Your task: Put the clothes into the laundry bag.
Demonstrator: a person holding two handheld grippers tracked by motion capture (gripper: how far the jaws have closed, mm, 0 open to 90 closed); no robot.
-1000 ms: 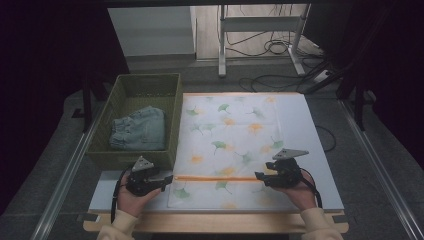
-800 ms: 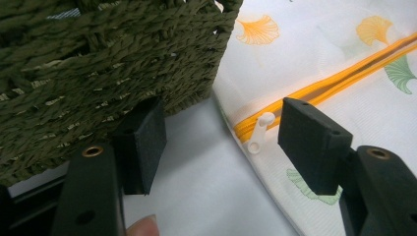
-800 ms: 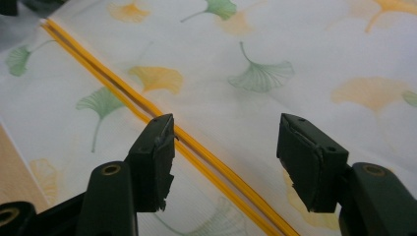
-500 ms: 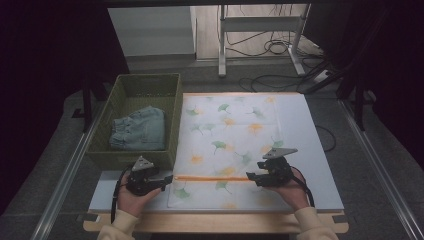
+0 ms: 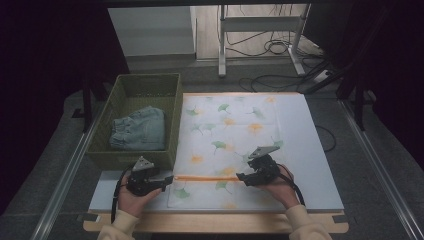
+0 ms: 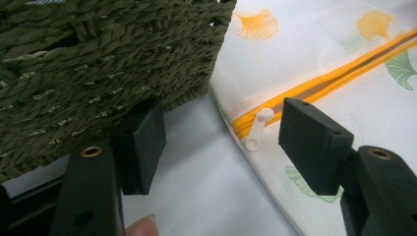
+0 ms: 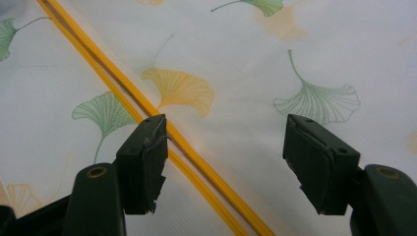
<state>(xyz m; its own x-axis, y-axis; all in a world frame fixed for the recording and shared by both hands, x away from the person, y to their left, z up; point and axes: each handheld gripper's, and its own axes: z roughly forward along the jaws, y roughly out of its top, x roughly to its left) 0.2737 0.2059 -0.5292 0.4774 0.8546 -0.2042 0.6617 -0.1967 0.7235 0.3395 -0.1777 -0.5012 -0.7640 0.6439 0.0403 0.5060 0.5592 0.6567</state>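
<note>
A white mesh laundry bag (image 5: 235, 145) printed with green and orange ginkgo leaves lies flat on the pale tabletop (image 5: 320, 165), and everything else is placed here relative to it. An orange zipper (image 5: 207, 177) runs across the bag near the edge closest to the person, and the two sides of the zipper lie slightly apart along the stretch seen in the right gripper view.

The left gripper (image 5: 167, 181) sits at the bag's left edge, at the end of the zipper. In the left gripper view its jaws are spread wide with nothing pinched; the white zipper pull (image 6: 256, 129) lies on the bag between the two pads, closer to the right-hand one, and touches neither as far as can be seen. One pad (image 6: 142, 145) is close against the woven wall of the green basket (image 6: 98, 64).

The right gripper (image 5: 247, 177) is over the bag, about midway along the zipper. Its jaws have just been opening and now stand well apart, gripping nothing (the orange zipper band (image 7: 147, 105) passes under the left-hand pad, and plain leaf-printed cloth shows in the gap).

The green basket (image 5: 172, 125) stands just beside the bag's left edge, reaching toward the far side of the tabletop. Inside it lies a folded light-blue denim garment (image 5: 140, 129).
</note>
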